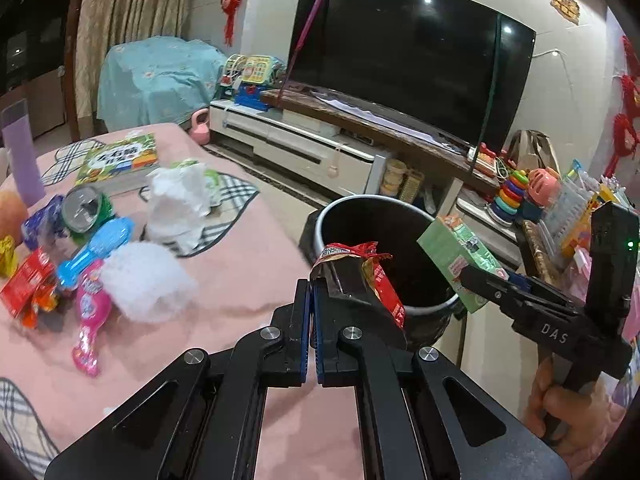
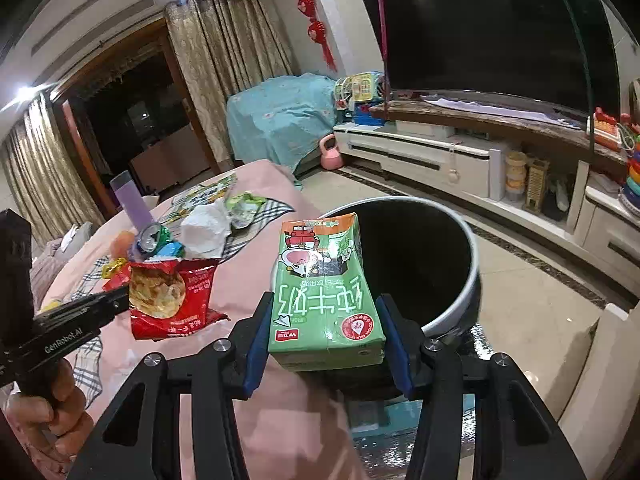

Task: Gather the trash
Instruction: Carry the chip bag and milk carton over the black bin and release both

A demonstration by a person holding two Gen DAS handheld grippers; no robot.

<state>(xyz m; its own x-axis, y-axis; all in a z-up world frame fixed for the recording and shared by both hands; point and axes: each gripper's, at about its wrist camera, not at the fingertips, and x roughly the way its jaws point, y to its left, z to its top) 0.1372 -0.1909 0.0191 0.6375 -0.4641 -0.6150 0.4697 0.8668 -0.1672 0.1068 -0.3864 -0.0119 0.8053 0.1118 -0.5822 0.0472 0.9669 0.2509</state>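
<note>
My left gripper [image 1: 312, 284] is shut on a torn red snack bag [image 1: 378, 280], which hangs over the near rim of a black trash bin [image 1: 320, 228]. From the right wrist view, that bag [image 2: 172, 296] dangles from the left gripper [image 2: 122, 300] above the pink table. My right gripper [image 2: 326, 300] is shut on a green milk carton [image 2: 324, 280], gripped by its sides just short of the bin [image 2: 474, 272]. In the left wrist view the carton [image 1: 456, 256] is held at the bin's right edge by the right gripper [image 1: 476, 280].
On the pink-clothed table [image 1: 248, 264] lie white tissue wads [image 1: 176, 204], a crushed can [image 1: 82, 208], a blue wrapper [image 1: 96, 252], a pink wrapper [image 1: 90, 316], red packets [image 1: 28, 284], a purple cup [image 1: 22, 152] and a book [image 1: 120, 160]. A TV stand [image 1: 300, 144] and toys [image 1: 516, 188] stand beyond.
</note>
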